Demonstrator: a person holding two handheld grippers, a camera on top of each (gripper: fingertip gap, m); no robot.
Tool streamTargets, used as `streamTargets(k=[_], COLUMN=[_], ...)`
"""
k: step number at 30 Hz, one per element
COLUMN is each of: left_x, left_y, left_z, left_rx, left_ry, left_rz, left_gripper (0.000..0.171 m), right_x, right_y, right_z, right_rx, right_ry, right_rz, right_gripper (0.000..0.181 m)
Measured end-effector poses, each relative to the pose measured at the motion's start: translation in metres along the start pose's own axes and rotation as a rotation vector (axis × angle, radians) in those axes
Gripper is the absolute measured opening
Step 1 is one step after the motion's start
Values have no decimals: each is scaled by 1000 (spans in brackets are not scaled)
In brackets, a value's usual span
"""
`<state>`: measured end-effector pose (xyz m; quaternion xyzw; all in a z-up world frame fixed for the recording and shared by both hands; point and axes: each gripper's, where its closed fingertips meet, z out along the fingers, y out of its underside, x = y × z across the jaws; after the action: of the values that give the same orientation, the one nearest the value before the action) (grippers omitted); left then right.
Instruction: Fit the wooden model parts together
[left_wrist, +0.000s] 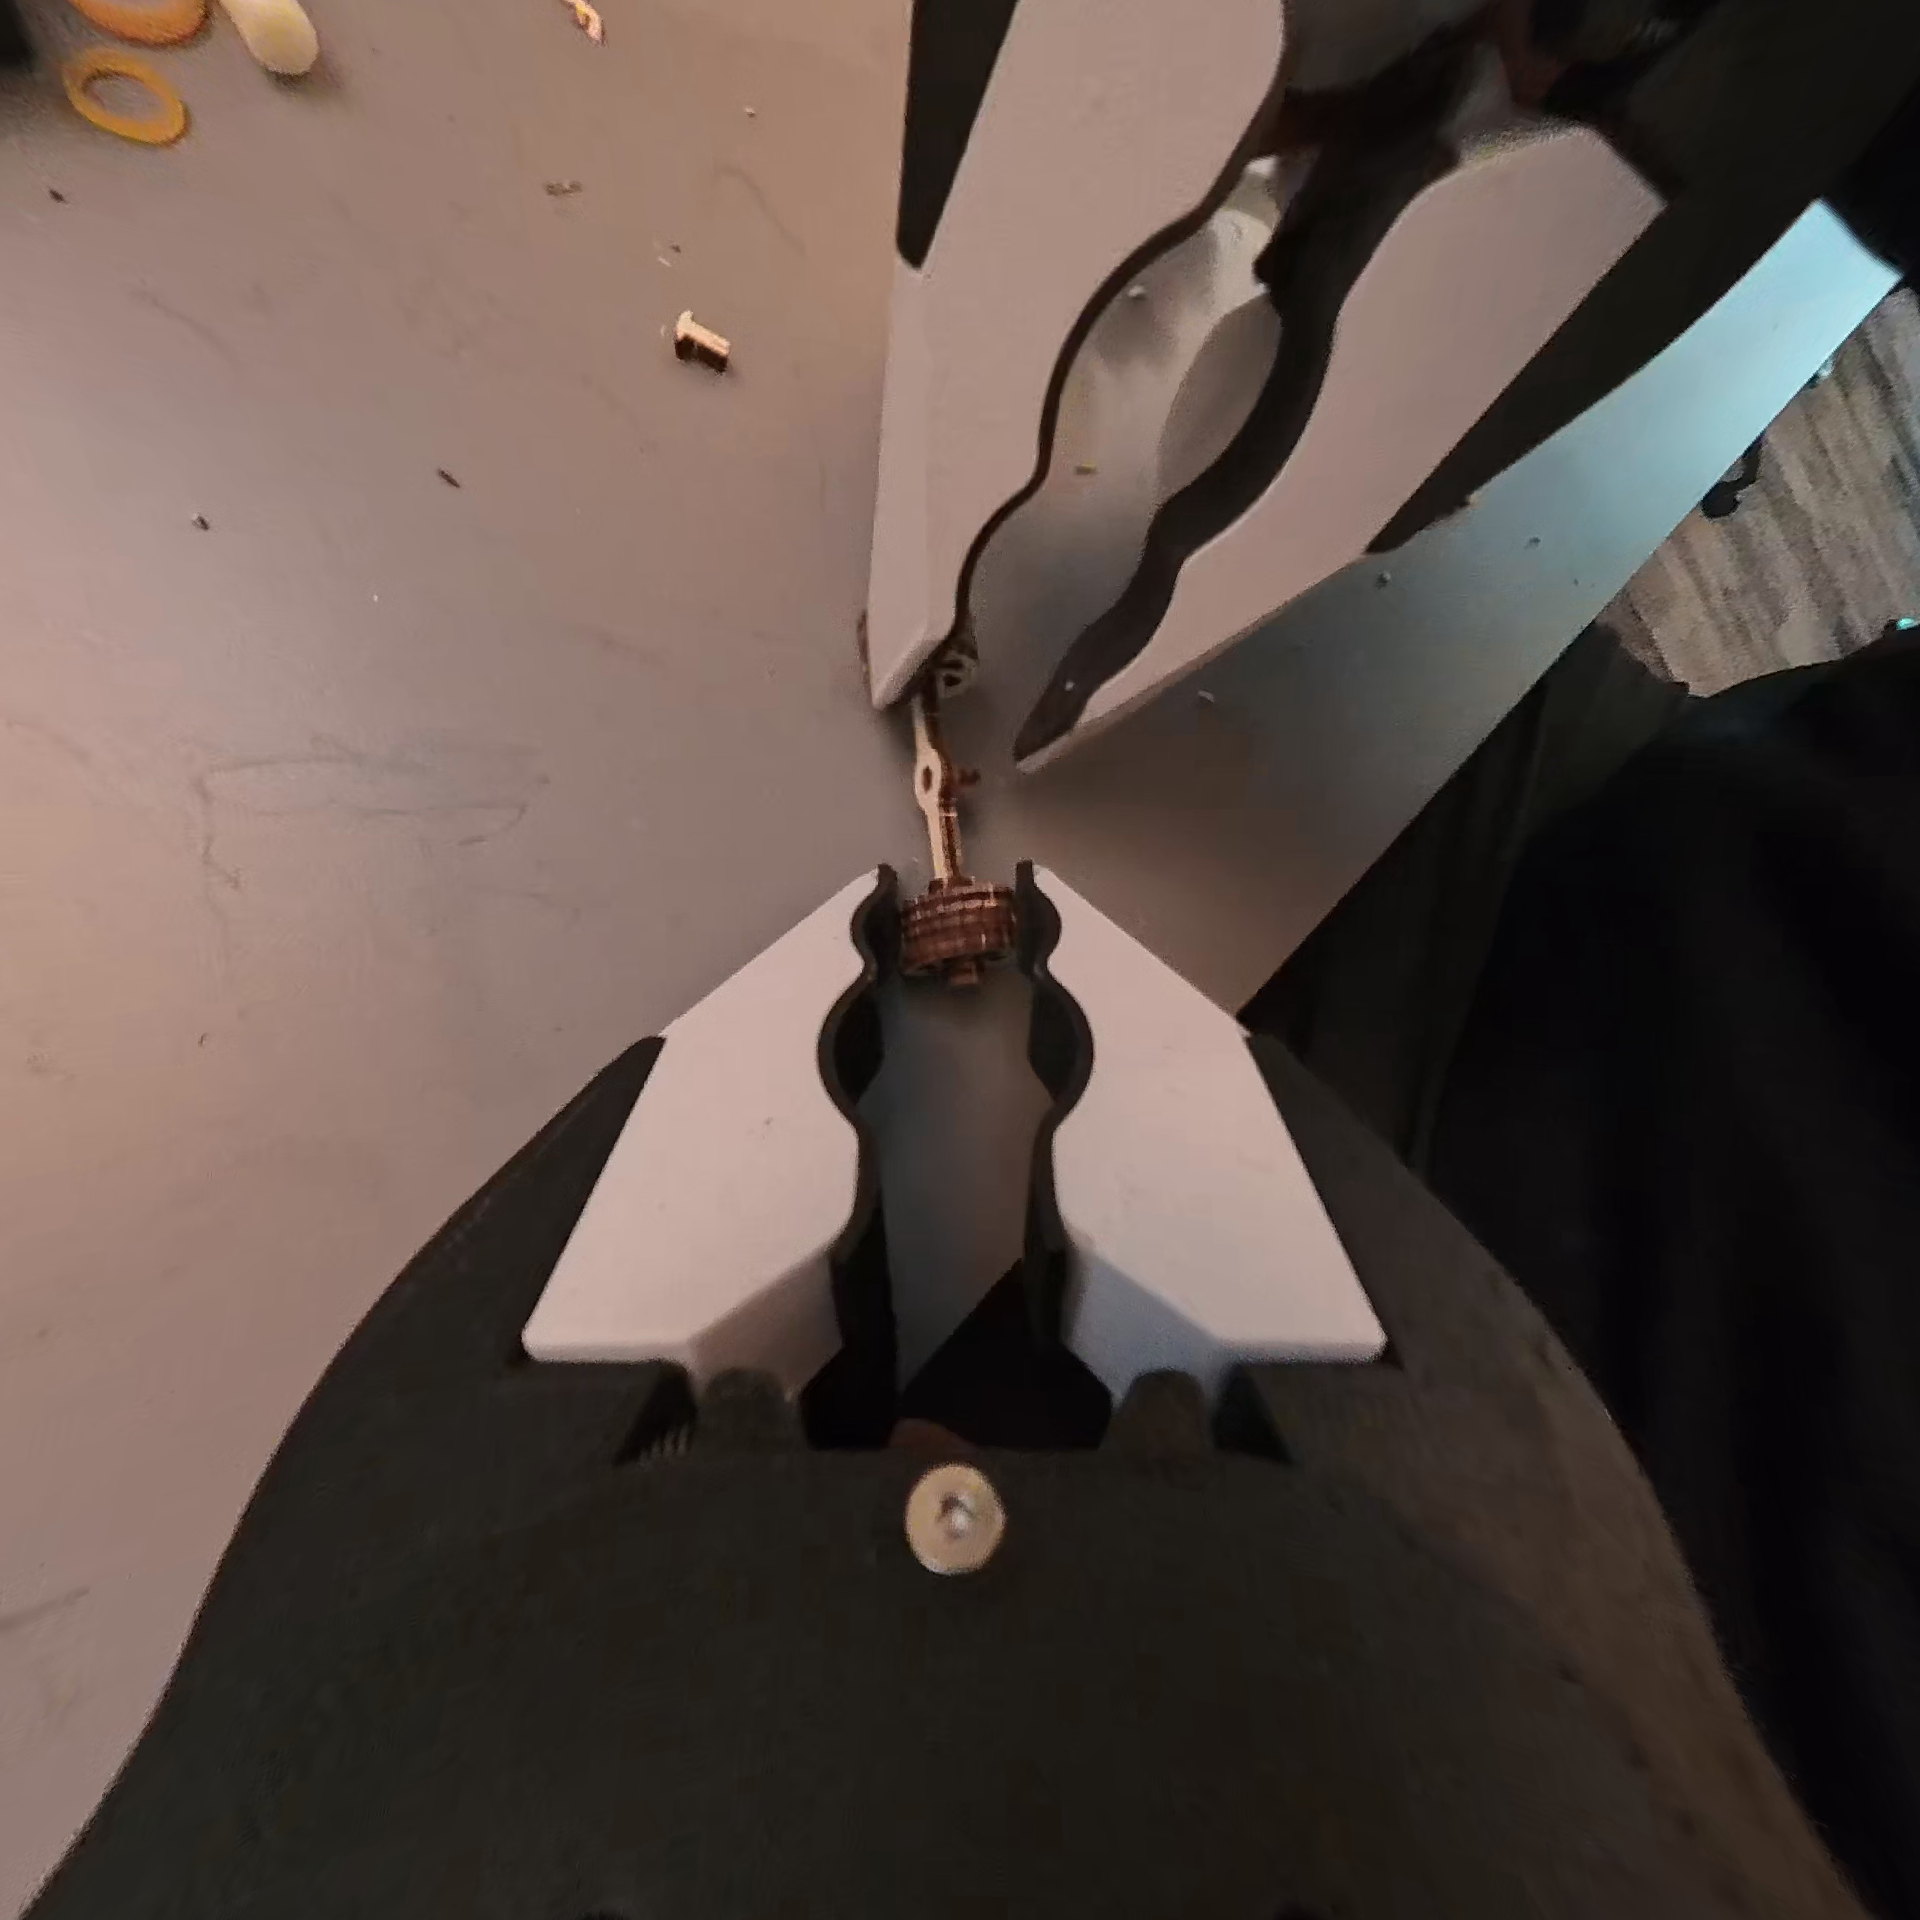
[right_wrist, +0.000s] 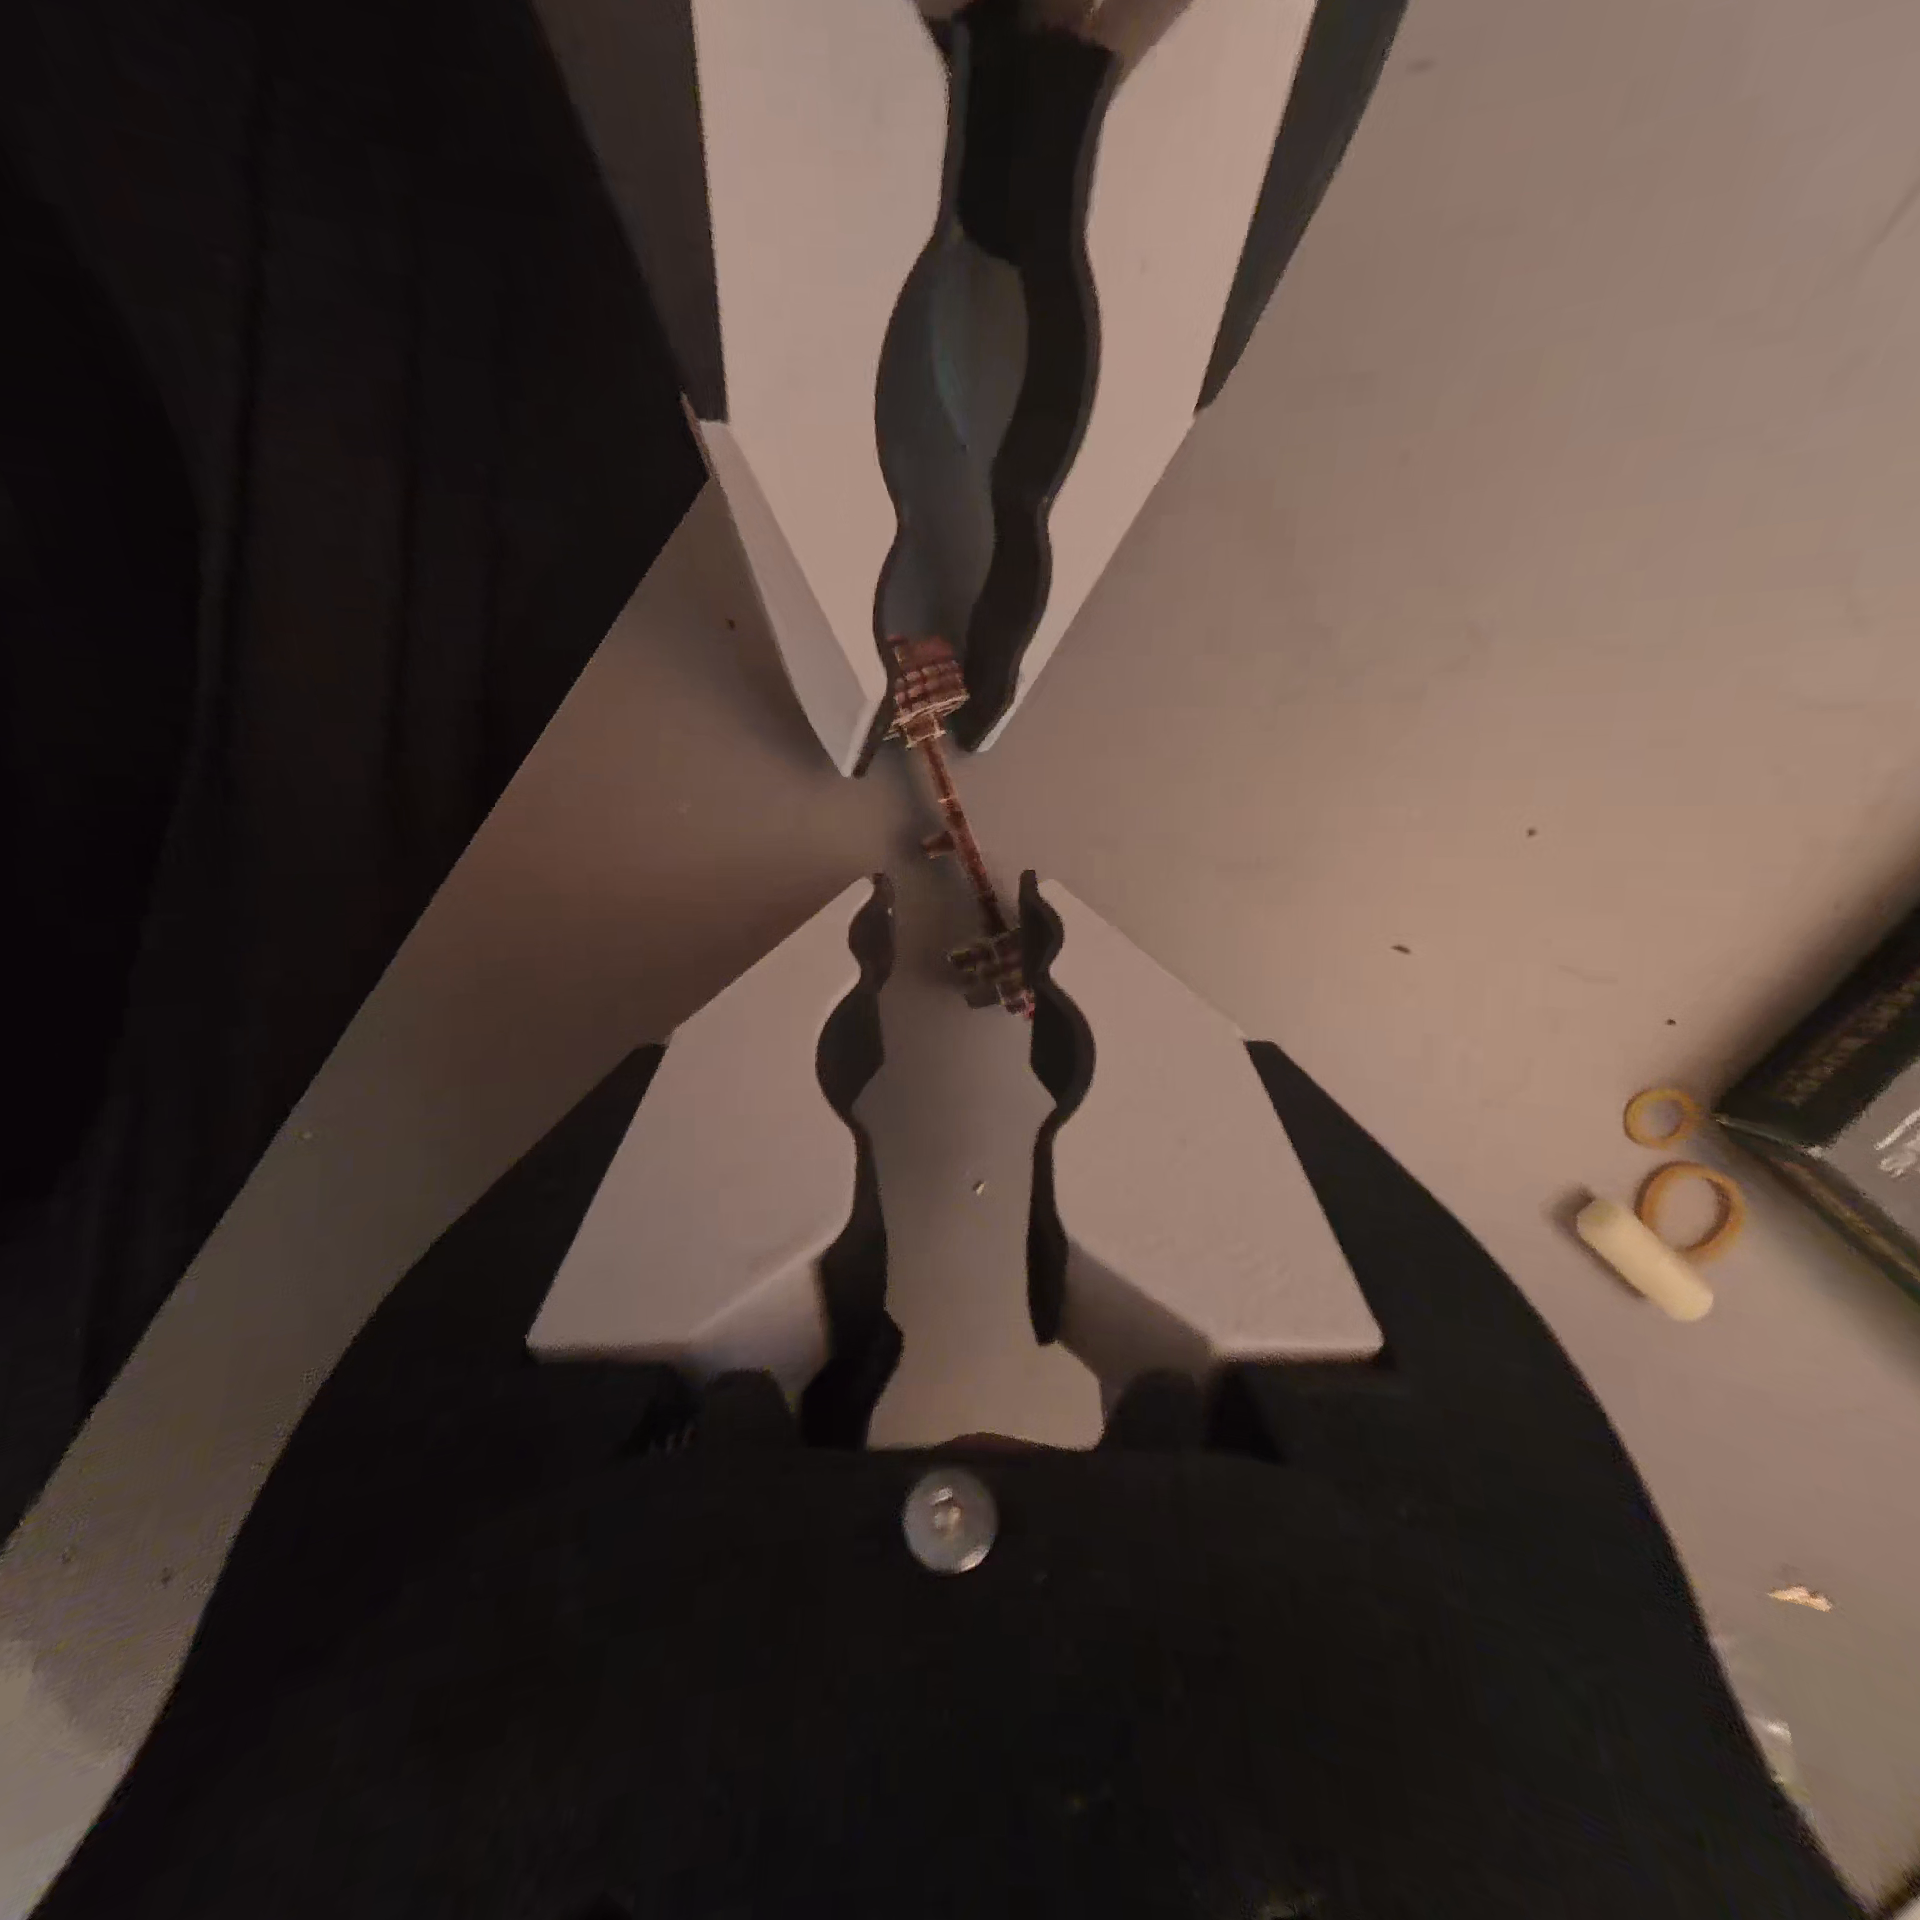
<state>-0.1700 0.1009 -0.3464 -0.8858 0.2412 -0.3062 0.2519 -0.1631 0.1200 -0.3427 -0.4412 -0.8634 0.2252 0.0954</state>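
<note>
Between the left hand-held gripper's (left_wrist: 954, 902) tips, a clamped ridged wooden stack (left_wrist: 956, 928); right hand-held gripper (right_wrist: 954, 914) parted beside its thin rod (right_wrist: 961, 847).

left gripper (left_wrist: 956, 914) jaws clamp the wooden stack (left_wrist: 954, 928); right gripper (left_wrist: 961, 717) opposite.

Rubber bands (right_wrist: 1688, 1205), white peg (right_wrist: 1642, 1259), dark box (right_wrist: 1839, 1101).

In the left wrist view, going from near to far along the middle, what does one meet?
Left tool → stacked wooden wheel held between its tips → thin wooden rod → right tool, tips apart, one tip at the rod's far end.
</note>
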Motion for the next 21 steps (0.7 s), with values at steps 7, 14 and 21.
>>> streamTargets(k=[7,14,21], left_x=[1,2,2], left_y=[1,0,0], left_z=[0,0,0], left_rx=[3,18,29], left_ry=[18,41,49], left_rz=[-7,-29,-44], left_gripper=[20,20,19], right_x=[0,-2,-3], right_y=[-1,-1,-2], right_z=[8,9,9], right_rx=[-13,8,34], right_ry=[-40,-70,-111], right_rz=[-28,-2,54], right_gripper=[8,10,10])
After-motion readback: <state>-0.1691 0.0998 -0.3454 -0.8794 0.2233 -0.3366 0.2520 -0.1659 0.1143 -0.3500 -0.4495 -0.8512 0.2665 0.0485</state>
